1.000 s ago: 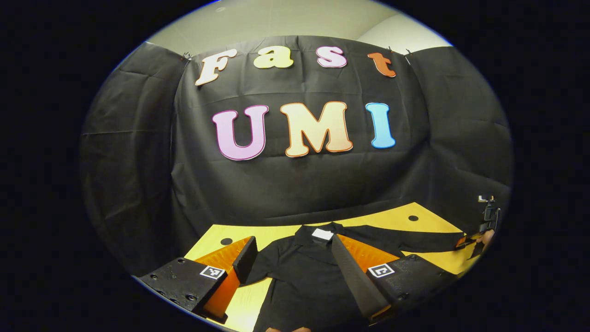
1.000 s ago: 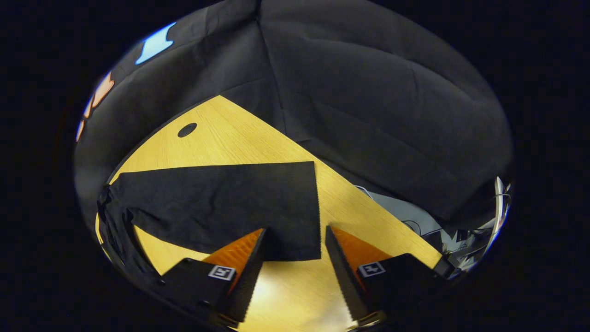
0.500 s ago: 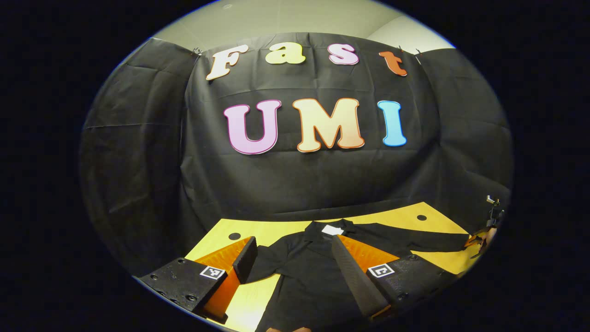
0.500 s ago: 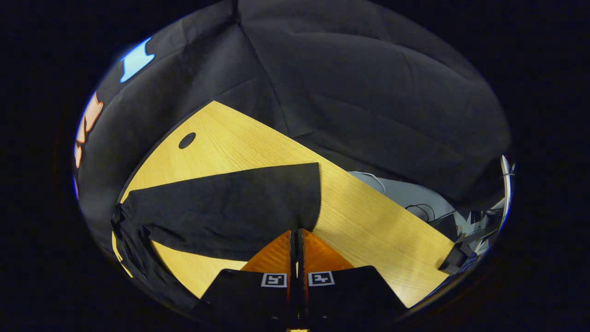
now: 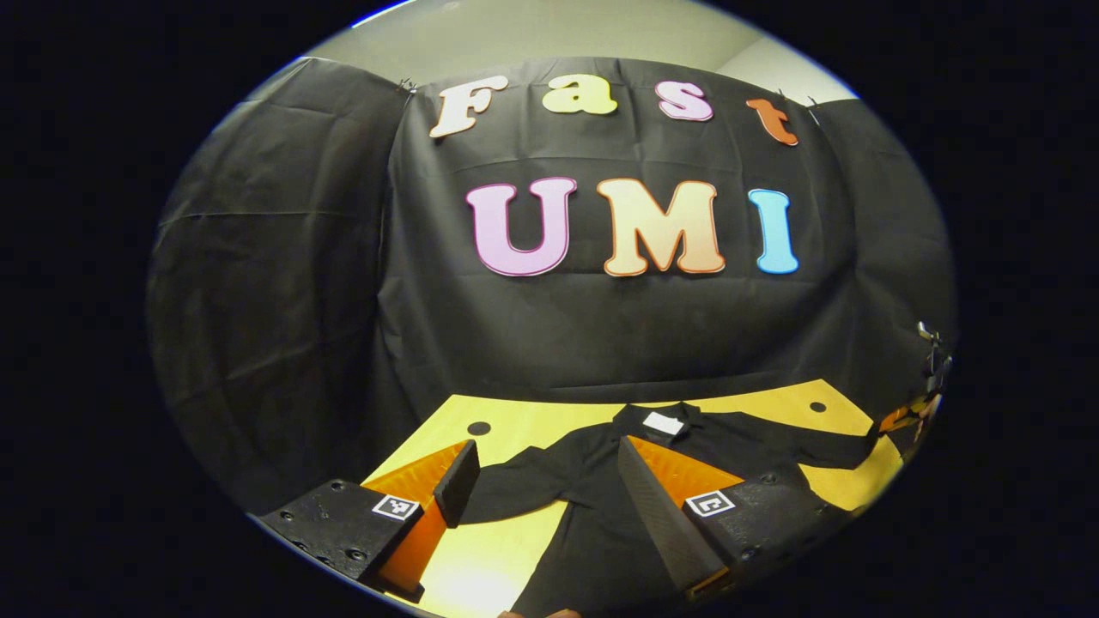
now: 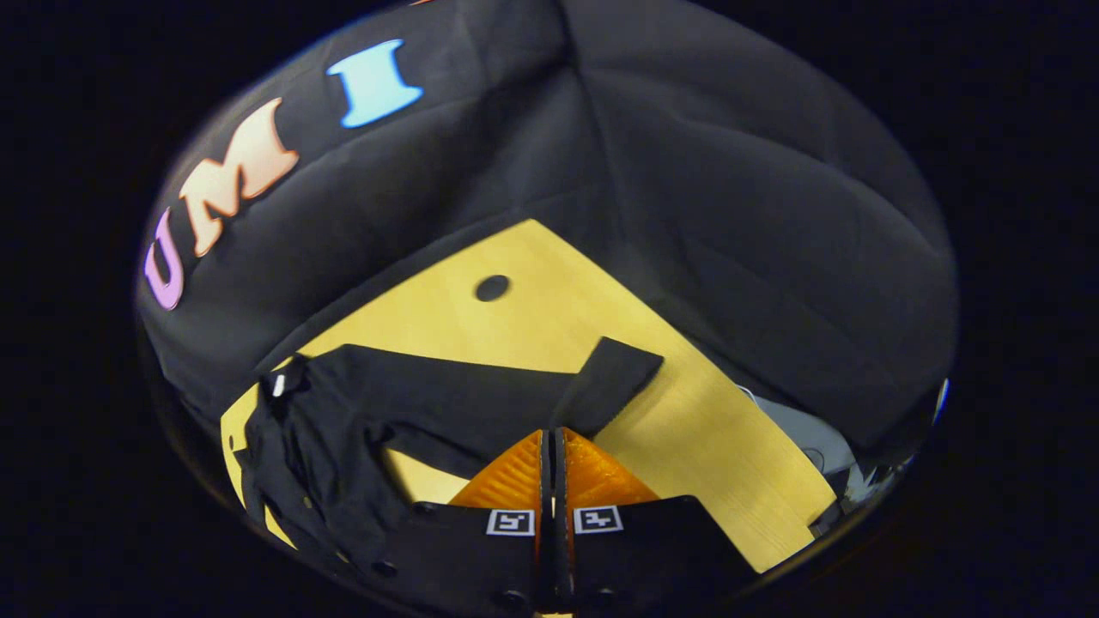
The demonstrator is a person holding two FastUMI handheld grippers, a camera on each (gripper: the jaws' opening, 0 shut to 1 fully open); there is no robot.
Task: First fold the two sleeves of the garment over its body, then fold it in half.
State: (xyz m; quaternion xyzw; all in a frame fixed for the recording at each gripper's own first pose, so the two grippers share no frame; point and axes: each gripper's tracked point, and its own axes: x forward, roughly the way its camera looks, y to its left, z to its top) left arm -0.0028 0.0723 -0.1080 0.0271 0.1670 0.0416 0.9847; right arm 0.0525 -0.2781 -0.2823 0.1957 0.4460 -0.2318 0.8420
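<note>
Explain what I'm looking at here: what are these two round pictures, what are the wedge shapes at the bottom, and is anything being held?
These are two handheld grippers, one in each of a person's hands; there is no robot arm. Each round picture comes from a camera riding on one gripper, looking along its two fingers, which are the wedges at the bottom.

In the left gripper view, the left gripper is open, its fingers apart above a black shirt spread on a yellow table. It holds nothing. The other gripper shows small at the right edge.

In the right gripper view, the right gripper has its fingers closed together on the end of the sleeve, whose end is turned up off the table. That looks like the start of the first sleeve fold.
</note>
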